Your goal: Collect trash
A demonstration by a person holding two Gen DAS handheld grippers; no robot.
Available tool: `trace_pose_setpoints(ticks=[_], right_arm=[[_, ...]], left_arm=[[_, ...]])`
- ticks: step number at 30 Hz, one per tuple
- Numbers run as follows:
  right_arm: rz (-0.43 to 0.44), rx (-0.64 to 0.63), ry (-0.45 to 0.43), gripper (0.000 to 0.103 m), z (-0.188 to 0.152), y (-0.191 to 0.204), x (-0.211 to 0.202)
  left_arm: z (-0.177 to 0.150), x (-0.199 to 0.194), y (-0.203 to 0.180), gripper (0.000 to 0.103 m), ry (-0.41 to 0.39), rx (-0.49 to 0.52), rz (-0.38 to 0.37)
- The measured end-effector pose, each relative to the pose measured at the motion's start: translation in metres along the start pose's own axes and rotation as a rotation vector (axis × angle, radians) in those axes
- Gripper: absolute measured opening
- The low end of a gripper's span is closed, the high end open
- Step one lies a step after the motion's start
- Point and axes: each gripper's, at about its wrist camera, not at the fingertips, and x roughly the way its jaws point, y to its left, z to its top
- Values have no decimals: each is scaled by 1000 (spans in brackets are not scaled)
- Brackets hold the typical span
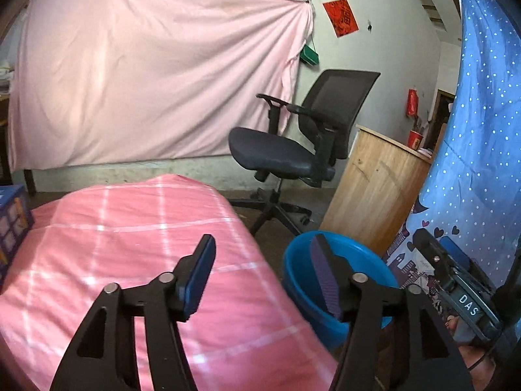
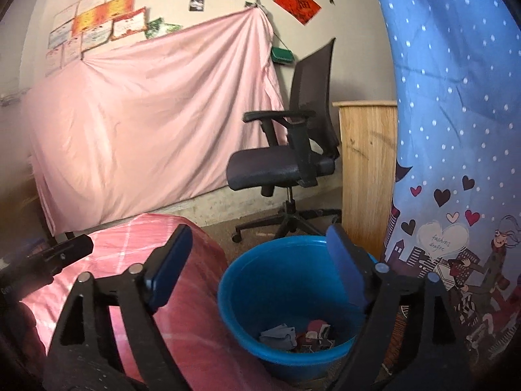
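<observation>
A blue plastic bucket (image 2: 228,293) stands on the floor between the bed and a blue curtain. Several pieces of crumpled trash (image 2: 296,335) lie at its bottom. My right gripper (image 2: 259,233) hangs above the bucket's near rim, jaws wide open with nothing between them. My left gripper (image 1: 264,244) is open and empty too, over the bed's corner just left of the bucket (image 1: 293,264). Each gripper's body shows at the edge of the other's view.
The bed with a pink checked cover (image 1: 130,228) fills the left foreground. A black office chair (image 1: 293,150) and a wooden cabinet (image 1: 374,189) stand behind the bucket. A blue dotted curtain (image 2: 456,130) hangs at the right. A blue box (image 1: 13,221) sits on the bed's left.
</observation>
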Motion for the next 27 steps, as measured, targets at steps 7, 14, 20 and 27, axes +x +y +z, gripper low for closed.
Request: trace_pose_setpoints(ticks=[7, 14, 20, 27], right_arm=[[-4, -6, -37, 103, -12, 18, -38], [14, -24, -75, 103, -28, 34, -76], [24, -43, -110, 103, -39, 50, -110], [41, -58, -96, 103, -56, 71, -144]], left_arm=[[-13, -47, 18, 80, -41, -15, 31], [-31, -94, 30, 101, -108, -7, 66], [-52, -128, 41, 101, -127, 11, 115], [-83, -167, 49, 101, -140, 47, 162]])
